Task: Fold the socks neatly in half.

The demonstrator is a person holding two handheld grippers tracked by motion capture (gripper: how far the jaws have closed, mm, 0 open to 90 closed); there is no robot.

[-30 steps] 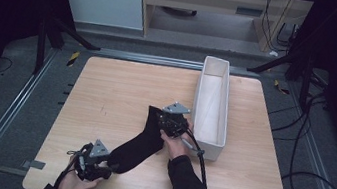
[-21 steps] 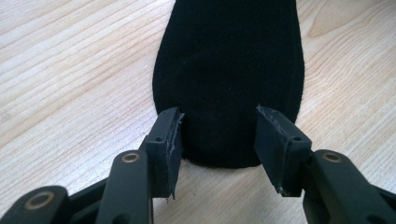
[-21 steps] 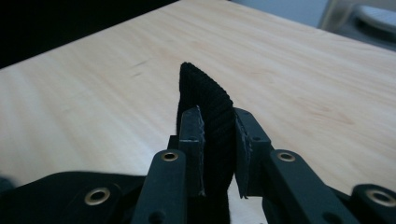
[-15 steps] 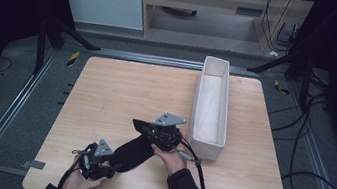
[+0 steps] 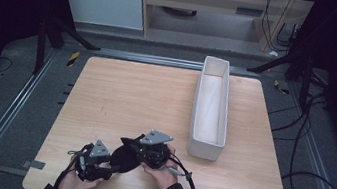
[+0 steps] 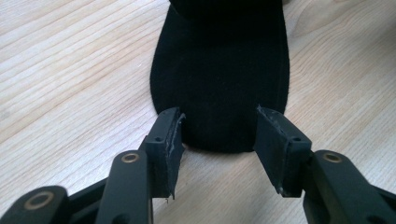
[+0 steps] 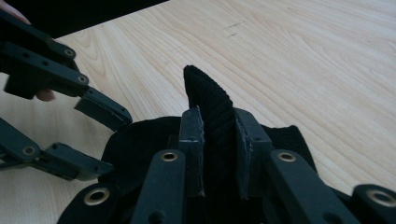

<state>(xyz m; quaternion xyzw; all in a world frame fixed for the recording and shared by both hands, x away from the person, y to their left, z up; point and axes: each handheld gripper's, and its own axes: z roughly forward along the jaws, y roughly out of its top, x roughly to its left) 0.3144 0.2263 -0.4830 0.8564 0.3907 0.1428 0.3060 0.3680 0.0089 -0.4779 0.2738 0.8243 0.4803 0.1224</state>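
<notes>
Cloth: a black sock [image 5: 127,158] is located on the near part of the wooden table [image 5: 121,92], between the two grippers.
Long axis: the sock is laid roughly left to right across the table in the high view, bunched toward the right end.
Rounded end: one end [image 6: 219,98] is laid flat on the wood, directly ahead of the left gripper [image 6: 219,135].
Left gripper state: the jaws are held apart, one at each side of the rounded end; no pressure from the pads on the cloth is seen.
Raised end: a fold of the sock [image 7: 210,105] is lifted upright off the table.
Right gripper state: the fold is clamped between the jaws of the right gripper [image 7: 219,135].
Nearer hand: both are at the sock; the free end is nearer the left.
White bin: a long white bin [image 5: 211,108] is placed well apart, beyond the right gripper [image 5: 150,153].
</notes>
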